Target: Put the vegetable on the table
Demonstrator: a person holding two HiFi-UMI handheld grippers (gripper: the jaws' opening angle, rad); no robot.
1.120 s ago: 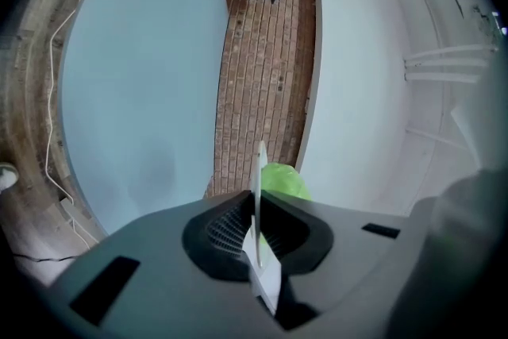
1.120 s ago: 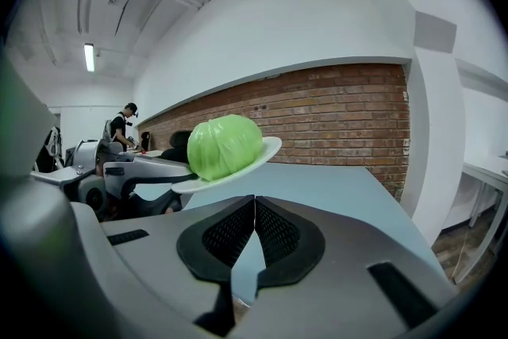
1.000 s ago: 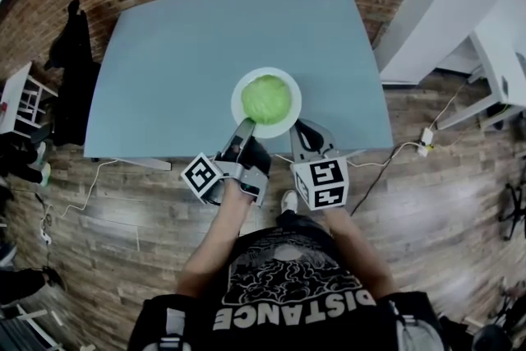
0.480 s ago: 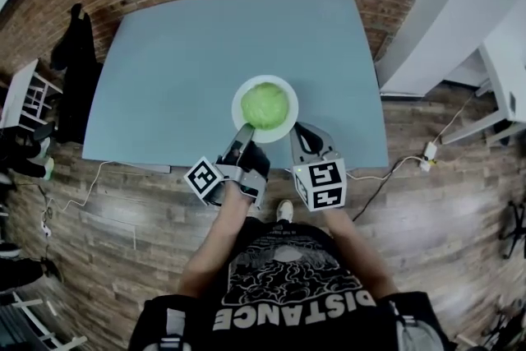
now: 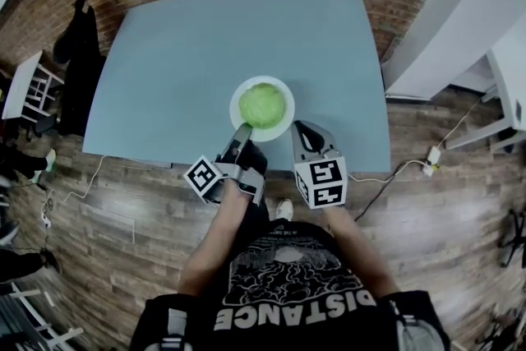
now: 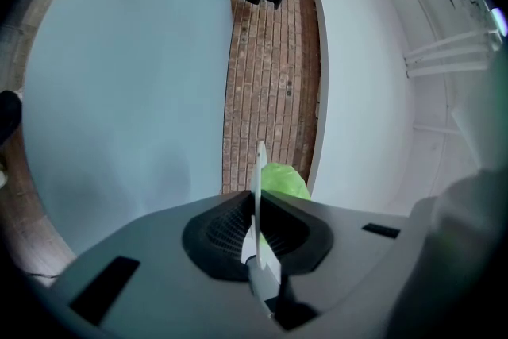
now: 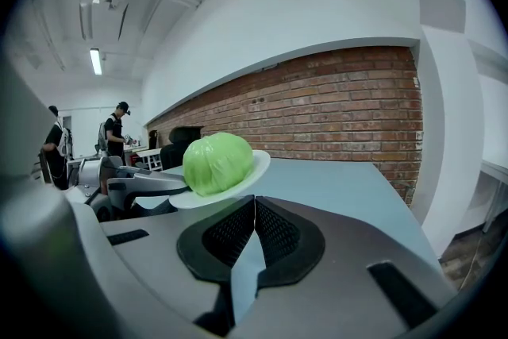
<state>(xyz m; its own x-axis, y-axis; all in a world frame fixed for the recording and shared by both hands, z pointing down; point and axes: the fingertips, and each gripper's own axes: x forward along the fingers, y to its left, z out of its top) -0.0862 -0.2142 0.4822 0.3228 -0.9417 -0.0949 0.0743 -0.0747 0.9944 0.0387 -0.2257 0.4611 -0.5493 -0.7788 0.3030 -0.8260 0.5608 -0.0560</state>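
Note:
A green cabbage lies on a white plate over the near middle of the blue-grey table. My left gripper is shut on the plate's near rim. In the left gripper view the plate shows edge-on between the jaws of the left gripper, with the cabbage behind it. My right gripper hangs just right of the plate, shut with nothing in it. In the right gripper view the right gripper points past the tilted plate and the cabbage.
A brick wall runs behind the table. A dark chair with clothing and a white shelf stand at the left, white furniture at the right. Cables lie on the wooden floor. People stand far off.
Both grippers and the plate with the cabbage have moved a little farther in over the table from its near edge. The grip on the plate is unchanged.

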